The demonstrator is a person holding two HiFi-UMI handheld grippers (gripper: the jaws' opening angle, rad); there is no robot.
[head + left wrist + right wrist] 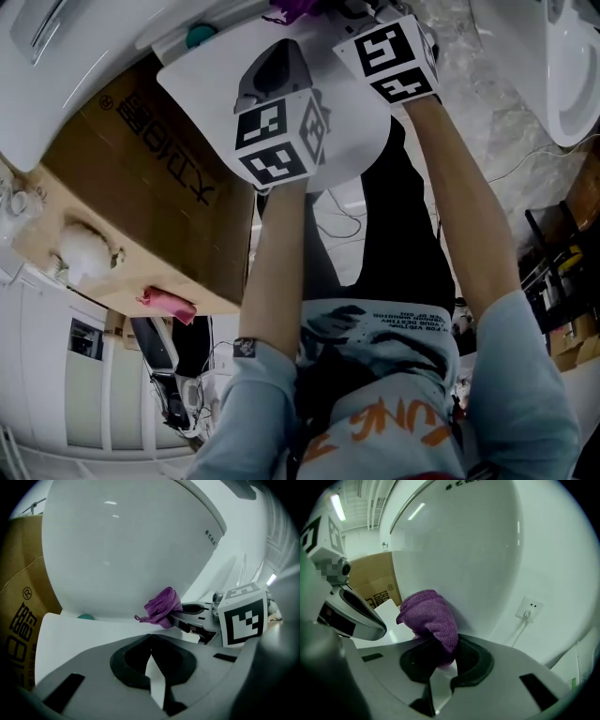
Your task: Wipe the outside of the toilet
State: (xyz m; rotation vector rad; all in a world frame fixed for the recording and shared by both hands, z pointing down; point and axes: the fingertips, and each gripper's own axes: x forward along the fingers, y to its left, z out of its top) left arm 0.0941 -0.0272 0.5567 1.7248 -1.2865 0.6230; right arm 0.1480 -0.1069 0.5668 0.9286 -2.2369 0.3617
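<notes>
- Toilet (126, 550): white, glossy bowl; largest item; fills the upper field of both gripper views, and in the head view sits at 11 o'clock; its outer wall is the surface to be wiped
- Box (141, 178): brown cardboard, printed; at 9 o'clock of the toilet in the left gripper view; a pink rag (169, 305) lies on its top
- White panel (216, 80): flat sheet under both grippers, at the bowl's foot
- Left gripper (150, 638): jaws drawn together at the tips, nothing between them; idle above the panel; from it the bowl stands at 12 o'clock and the right gripper at 2 o'clock
- Right gripper (444, 649): jaws clamped on the cloth; bowl wall directly ahead, 12 to 1 o'clock; judged the nearer and the working gripper
- Cloth (429, 618): purple, knitted, bunched; pinched at its lower end, long axis running out along the jaws toward 12 o'clock; its free end appears to touch the bowl's lower outer curve, though firm contact cannot be confirmed
- Socket (528, 609): white wall plate with a cord, at 3 o'clock of the cloth, well apart
- Teal object (200, 36): small, round, at the panel's far edge by the bowl; kind not clear
- Judgement: wiping is in hand or about to begin; the coming stroke turns on keeping the cloth's tip pressed forward at 12 o'clock while sliding across the curve; risk is the hard jaws meeting the porcelain should the bunch fold aside
</notes>
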